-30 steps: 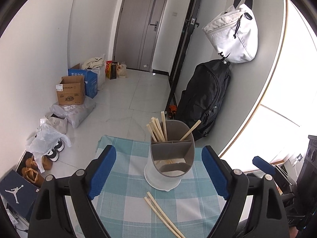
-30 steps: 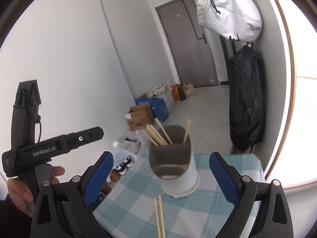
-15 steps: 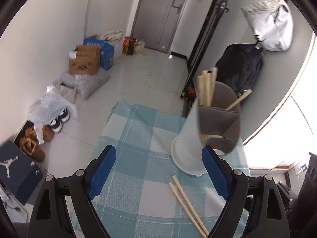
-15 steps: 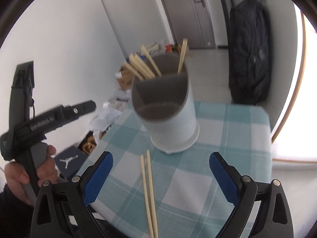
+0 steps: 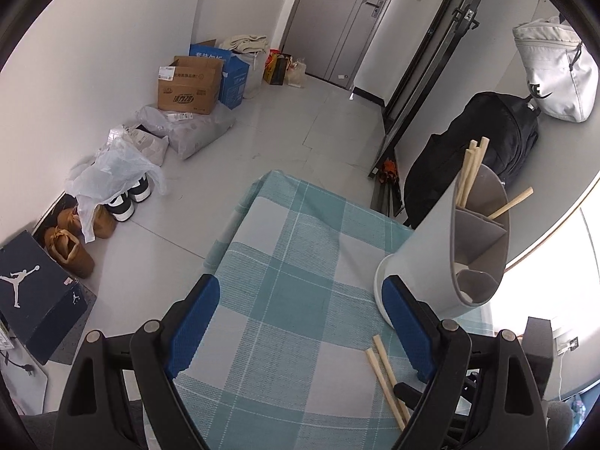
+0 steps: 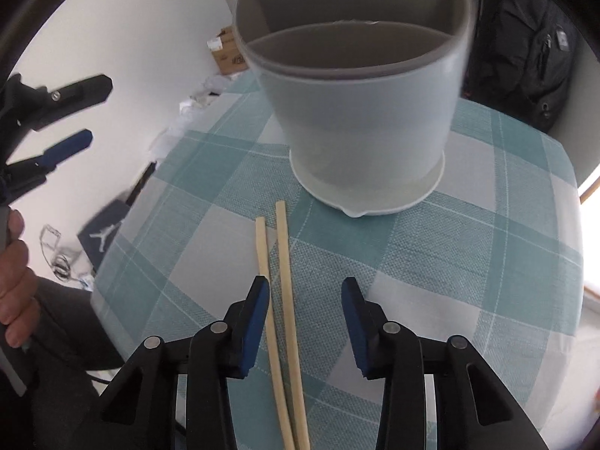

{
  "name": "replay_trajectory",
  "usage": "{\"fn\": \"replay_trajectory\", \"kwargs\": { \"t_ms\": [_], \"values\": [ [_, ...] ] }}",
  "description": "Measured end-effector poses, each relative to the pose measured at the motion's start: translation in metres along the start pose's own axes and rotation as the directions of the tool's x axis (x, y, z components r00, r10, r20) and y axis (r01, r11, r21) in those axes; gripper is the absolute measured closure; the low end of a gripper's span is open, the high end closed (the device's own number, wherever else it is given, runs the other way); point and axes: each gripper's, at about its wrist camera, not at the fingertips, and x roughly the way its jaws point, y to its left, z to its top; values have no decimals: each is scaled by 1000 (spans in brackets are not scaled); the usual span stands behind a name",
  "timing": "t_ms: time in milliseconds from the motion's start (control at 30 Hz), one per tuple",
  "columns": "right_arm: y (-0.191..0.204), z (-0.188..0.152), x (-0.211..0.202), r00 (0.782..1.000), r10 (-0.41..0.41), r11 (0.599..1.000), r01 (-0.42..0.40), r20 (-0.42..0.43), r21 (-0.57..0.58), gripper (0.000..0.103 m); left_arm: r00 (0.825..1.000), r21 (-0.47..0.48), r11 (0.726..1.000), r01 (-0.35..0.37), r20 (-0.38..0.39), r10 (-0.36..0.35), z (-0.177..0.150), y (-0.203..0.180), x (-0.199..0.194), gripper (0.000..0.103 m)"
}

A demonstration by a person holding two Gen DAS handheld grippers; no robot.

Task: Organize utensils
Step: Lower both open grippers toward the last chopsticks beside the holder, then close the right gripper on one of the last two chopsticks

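Note:
A grey divided utensil holder (image 6: pixel 367 112) stands on the checked teal tablecloth (image 6: pixel 487 262); in the left wrist view the holder (image 5: pixel 450 247) has several wooden chopsticks (image 5: pixel 470 176) standing in it. Two loose chopsticks (image 6: pixel 279 300) lie side by side on the cloth in front of the holder, and show in the left wrist view (image 5: pixel 386 375) too. My right gripper (image 6: pixel 305 322) is open, low over the cloth, its jaws either side of the two chopsticks. My left gripper (image 5: pixel 300 333) is open and empty, off to the left of the holder.
The table is small, with cloth edges close on all sides (image 5: pixel 240 210). Beyond it on the floor are cardboard boxes (image 5: pixel 187 86), shoes (image 5: pixel 127 195) and a shoe box (image 5: pixel 33 292). A black backpack (image 5: pixel 480 150) and white bag (image 5: pixel 555 71) hang at the right.
My right gripper has dropped down and forward to the two loose chopsticks, its jaws narrowing around them. My left gripper has swung left, putting the holder at its right.

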Motion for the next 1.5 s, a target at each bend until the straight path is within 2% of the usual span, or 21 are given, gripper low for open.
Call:
{"fn": "replay_trajectory", "kwargs": {
  "t_ms": [67,133,200,267,367,533,667,733,800,1000,1100,1300,1500],
  "values": [
    [9,3,5,998,-58,996,57,-10,-68,71,1000,-10,1000,1,-13,-1,2,6,4,18],
    [16,4,7,996,-88,990,86,-14,-108,82,1000,-28,1000,6,-24,-6,4,12,7,18],
    [21,4,8,991,-131,981,128,-15,-144,87,1000,-46,999,9,-30,-10,4,15,6,18],
    [26,2,8,992,-127,979,122,-22,-165,97,999,-56,998,12,-33,-14,5,17,6,18],
    [27,-1,3,989,-144,976,137,-28,-172,98,999,-66,998,15,-35,-18,5,18,5,18],
    [19,-11,-7,991,-117,987,109,-64,-114,97,998,-79,997,26,-48,-30,5,22,6,18],
    [18,-3,-5,994,-91,990,83,-67,-114,91,997,-90,995,36,-65,-42,5,23,9,18],
    [20,2,-4,995,-81,990,75,-51,-122,72,996,-95,995,38,-71,-45,5,24,10,18],
    [23,9,0,995,-96,985,91,-24,-149,64,997,-90,995,30,-71,-36,5,25,10,18],
    [27,24,10,996,-93,985,90,-13,-144,66,997,-89,996,6,-73,-13,5,28,14,18],
    [28,25,10,996,-83,987,81,-13,-140,76,996,-100,995,10,-86,-18,4,31,16,18],
    [20,23,-3,998,-58,993,61,35,-101,76,994,-102,995,11,-104,-22,3,28,20,18],
    [16,23,12,996,-90,992,89,-4,-94,80,993,-81,997,6,-115,-15,0,24,22,18]
  ]
}}
